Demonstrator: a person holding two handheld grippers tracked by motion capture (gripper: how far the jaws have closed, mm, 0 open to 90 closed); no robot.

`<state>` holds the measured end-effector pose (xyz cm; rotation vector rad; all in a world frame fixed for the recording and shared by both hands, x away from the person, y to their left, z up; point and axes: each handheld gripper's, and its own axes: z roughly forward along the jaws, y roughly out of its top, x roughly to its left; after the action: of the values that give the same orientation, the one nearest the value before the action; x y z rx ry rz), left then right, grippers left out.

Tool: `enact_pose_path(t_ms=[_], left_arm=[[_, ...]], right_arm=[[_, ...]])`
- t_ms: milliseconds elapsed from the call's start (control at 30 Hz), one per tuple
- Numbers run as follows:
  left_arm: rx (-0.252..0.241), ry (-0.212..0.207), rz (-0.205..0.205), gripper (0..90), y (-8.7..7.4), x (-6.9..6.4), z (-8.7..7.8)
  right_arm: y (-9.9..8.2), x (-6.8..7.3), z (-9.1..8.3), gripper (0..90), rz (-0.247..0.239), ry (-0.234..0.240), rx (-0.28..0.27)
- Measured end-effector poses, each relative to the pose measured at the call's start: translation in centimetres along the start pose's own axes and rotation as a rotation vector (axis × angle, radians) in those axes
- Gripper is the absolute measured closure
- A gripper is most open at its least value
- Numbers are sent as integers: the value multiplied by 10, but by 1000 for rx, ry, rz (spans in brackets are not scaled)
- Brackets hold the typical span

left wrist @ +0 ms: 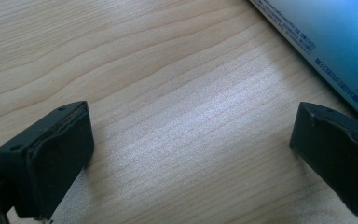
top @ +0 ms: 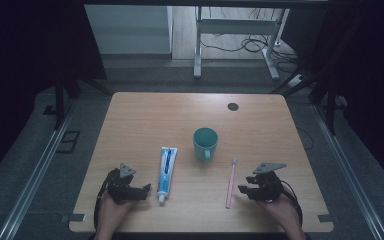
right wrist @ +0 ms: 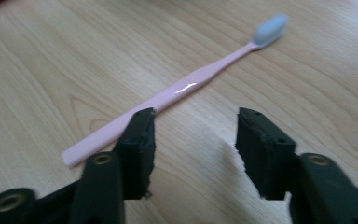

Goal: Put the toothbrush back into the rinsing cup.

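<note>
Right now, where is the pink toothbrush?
The pink toothbrush lies flat on the table in the high view, right of the toothpaste, below the green cup and just left of the right tongs, bristles pointing away from the person.

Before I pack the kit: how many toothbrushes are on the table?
1: a pink toothbrush lies right of the mug, beside the right tongs. None looks hidden.

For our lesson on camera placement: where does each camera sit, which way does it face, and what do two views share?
High view: above the person's side, looking forward and down on the table; both hands with the left gripper and right gripper.
Left gripper view: on the left gripper, facing the table, toothpaste beyond the jaws.
Right gripper view: on the right gripper, facing the toothbrush.
Shared: high view shows toothpaste and toothbrush too.
</note>
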<state>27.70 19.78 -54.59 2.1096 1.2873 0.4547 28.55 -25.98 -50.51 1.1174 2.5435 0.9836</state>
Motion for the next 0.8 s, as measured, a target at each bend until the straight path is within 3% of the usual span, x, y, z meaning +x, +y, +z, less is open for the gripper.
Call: enact_pose_path(t_ms=[467,800], left_arm=[[0,0,0,0,0,0,0],[0,0,0,0,0,0,0]], right_arm=[[18,21,17,870,-49,112,50],[22,27,26,891,-62,138,74]])
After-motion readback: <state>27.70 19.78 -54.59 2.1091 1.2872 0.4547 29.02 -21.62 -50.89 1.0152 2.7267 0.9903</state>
